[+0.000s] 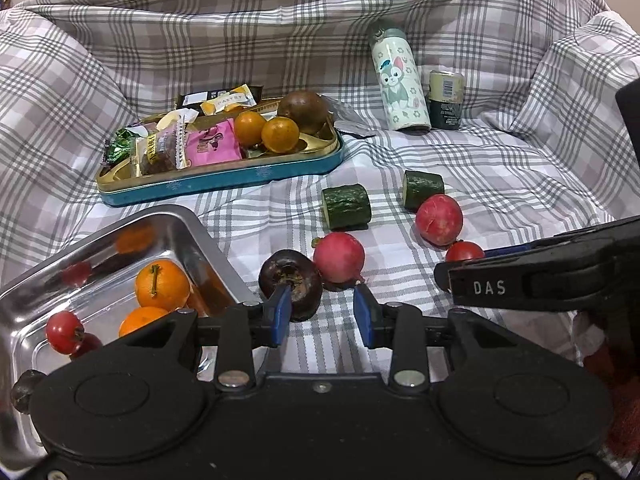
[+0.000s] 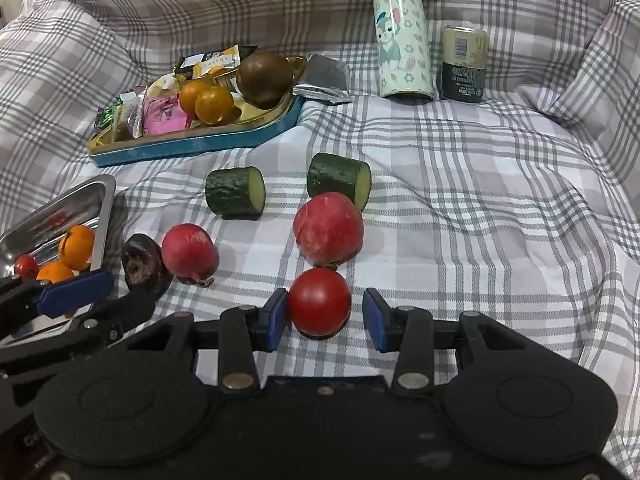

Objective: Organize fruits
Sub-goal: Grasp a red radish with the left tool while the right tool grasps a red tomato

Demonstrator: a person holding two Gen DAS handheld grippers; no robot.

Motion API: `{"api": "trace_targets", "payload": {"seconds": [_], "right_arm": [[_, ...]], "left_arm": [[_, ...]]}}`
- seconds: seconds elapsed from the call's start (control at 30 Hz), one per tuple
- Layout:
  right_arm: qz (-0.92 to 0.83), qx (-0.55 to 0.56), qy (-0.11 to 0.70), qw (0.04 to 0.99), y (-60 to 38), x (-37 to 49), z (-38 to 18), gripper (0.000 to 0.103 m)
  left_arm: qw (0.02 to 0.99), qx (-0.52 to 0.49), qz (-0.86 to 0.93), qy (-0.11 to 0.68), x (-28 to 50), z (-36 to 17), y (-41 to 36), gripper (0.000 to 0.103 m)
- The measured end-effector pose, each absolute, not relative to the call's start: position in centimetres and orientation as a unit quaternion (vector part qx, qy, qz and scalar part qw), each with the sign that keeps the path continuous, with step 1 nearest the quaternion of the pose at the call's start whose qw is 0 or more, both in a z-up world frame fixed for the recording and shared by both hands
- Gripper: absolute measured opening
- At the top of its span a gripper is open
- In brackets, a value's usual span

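Note:
A steel tray (image 1: 200,240) at the left holds two oranges (image 1: 162,285) and small red tomatoes (image 1: 63,331). My left gripper (image 1: 322,312) is open; its left pad touches a dark purple mangosteen (image 1: 290,280) lying on the cloth beside a pink-red radish (image 1: 339,257). My right gripper (image 2: 325,318) is open around a red tomato (image 2: 319,307) that rests on the cloth, touching the left pad. A second radish (image 2: 328,228) lies just beyond it. Two cucumber pieces (image 2: 236,196) lie further back.
A blue tin tray (image 1: 224,184) at the back holds snack packets, two oranges and a brown fruit. A cartoon bottle (image 1: 398,80) and a dark can (image 1: 446,100) stand at the back right. Checked cloth rises in folds on all sides.

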State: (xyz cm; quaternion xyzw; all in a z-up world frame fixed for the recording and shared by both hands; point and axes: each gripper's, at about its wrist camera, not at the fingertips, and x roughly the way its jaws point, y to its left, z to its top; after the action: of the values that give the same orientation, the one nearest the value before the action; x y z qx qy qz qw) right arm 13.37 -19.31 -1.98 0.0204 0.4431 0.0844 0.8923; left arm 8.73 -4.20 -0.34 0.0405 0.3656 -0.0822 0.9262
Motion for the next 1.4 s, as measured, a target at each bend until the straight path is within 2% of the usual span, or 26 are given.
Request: {"api": "trace_targets", "payload": {"seconds": [0.07,0.73,1.07,1.4], "right_arm": [[0.084,0.015,0.441,0.893,-19.2,13.3,-2.0,0.034],[0.066,0.090,0.422,0.900,-23.0,13.1,0.1,0.034],[0.055,0.105,0.411,0.904,-23.8,12.8,0.6,0.034],[0.045,0.109,0.405,0.906,-24.2,12.7,0.7,0.034]], "left_arm": [[0.925,0.039,-0.082,0.368,8.9,-0.2,-4.4,0.045],[0.921,0.088,-0.057,0.375,12.0,-0.7,-7.9,0.045],[0.918,0.111,-0.050,0.376,12.6,-1.2,-9.3,0.052],[0.914,0.085,-0.035,0.395,14.5,-1.1,-9.0,0.052]]}}
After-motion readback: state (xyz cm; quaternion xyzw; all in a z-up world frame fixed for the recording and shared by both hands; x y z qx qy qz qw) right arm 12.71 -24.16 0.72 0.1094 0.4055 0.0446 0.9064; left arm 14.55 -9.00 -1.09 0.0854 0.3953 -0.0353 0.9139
